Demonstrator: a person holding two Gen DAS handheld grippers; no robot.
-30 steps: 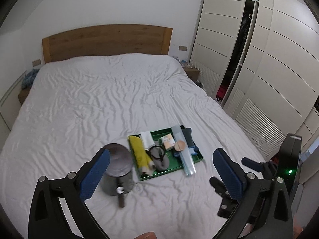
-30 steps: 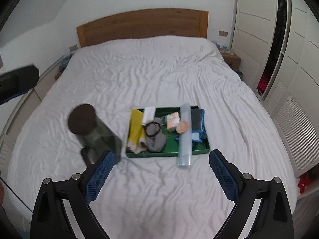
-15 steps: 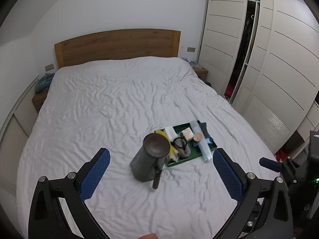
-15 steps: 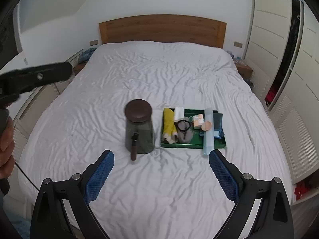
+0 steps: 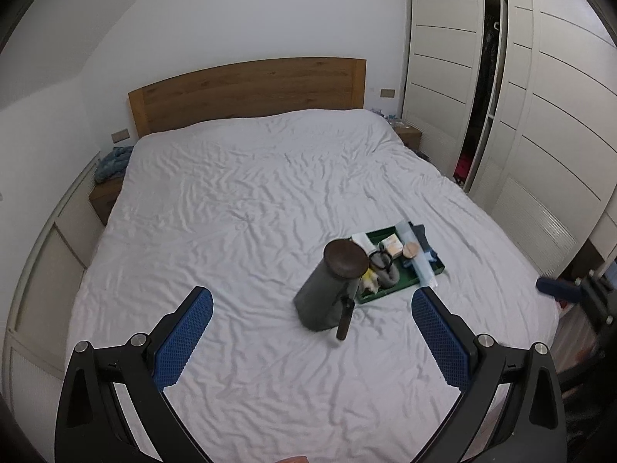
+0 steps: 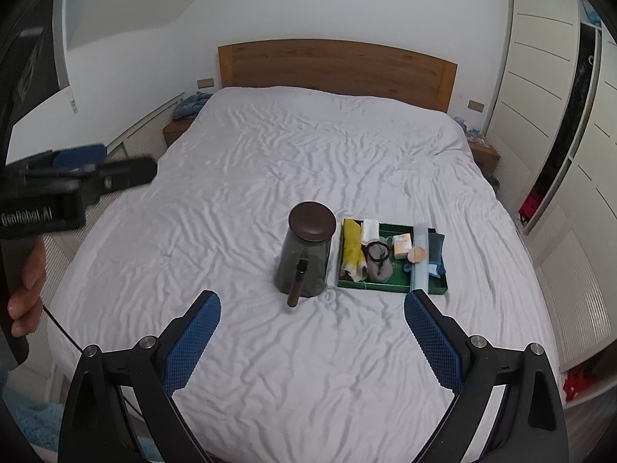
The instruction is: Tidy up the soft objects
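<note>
On the white bed (image 6: pixel 308 154), a grey jar (image 6: pixel 304 258) with brown lid, upright just beside a green tray (image 6: pixel 397 287) of soft items: yellow cloth (image 6: pixel 351 249), grey sock (image 6: pixel 380 268). Left gripper (image 5: pixel 312 333) and right gripper (image 6: pixel 312 332): jaws spread wide, empty, well short of both.

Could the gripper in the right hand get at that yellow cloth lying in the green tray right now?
Probably yes. The right gripper is open and empty, and the yellow cloth lies uncovered at the left end of the green tray, with only bare white sheet between. The dark lidded jar stands beside the tray, so approach from above.
</note>
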